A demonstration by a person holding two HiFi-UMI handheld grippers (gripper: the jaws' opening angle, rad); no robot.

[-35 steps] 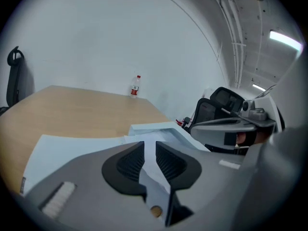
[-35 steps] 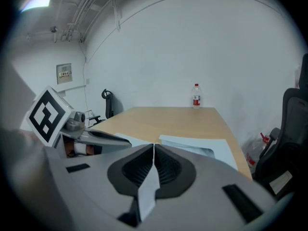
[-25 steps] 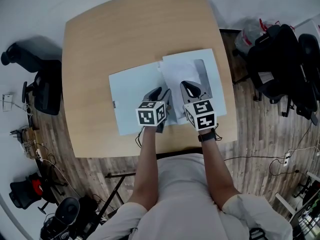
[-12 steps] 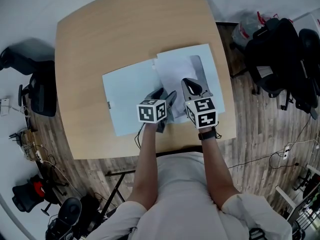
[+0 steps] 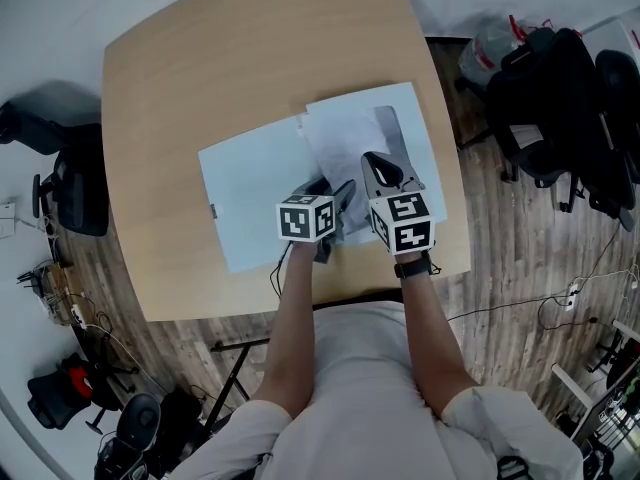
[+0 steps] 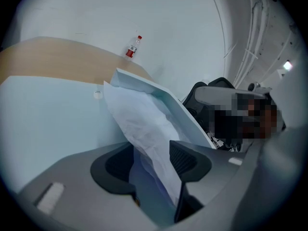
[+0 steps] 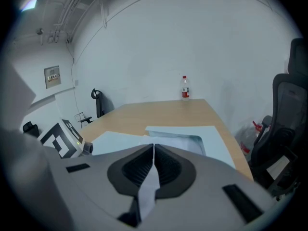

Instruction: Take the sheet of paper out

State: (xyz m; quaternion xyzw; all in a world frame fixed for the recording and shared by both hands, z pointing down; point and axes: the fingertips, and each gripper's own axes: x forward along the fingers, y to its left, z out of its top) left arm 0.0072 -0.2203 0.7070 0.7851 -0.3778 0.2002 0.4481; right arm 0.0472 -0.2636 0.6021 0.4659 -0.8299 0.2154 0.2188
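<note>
Open light-blue folder (image 5: 250,183) lies on the wooden table (image 5: 250,58), toward the near right corner, its right leaf close to the table's right edge. The white sheet of paper (image 5: 345,143) is on the right leaf, near the fold, with its near end lifted off the folder and running up into both grippers. Right gripper (image 5: 383,168): jaws closed, pads pressed together on a narrow strip of the sheet's near edge, seen clearly in the right gripper view (image 7: 153,165). Left gripper (image 5: 333,193), just beside the right one on its left: jaws have just been opening and now stand wide apart. In the left gripper view (image 6: 151,160) the crumpled sheet (image 6: 139,124) passes through the gap, lying nearer the right-hand pad; the two pads do not clamp it. A small bottle (image 7: 185,87) with a red label stands at the far edge of the table, well apart from the folder. A black office chair (image 5: 70,183) stands off the left edge.
</note>
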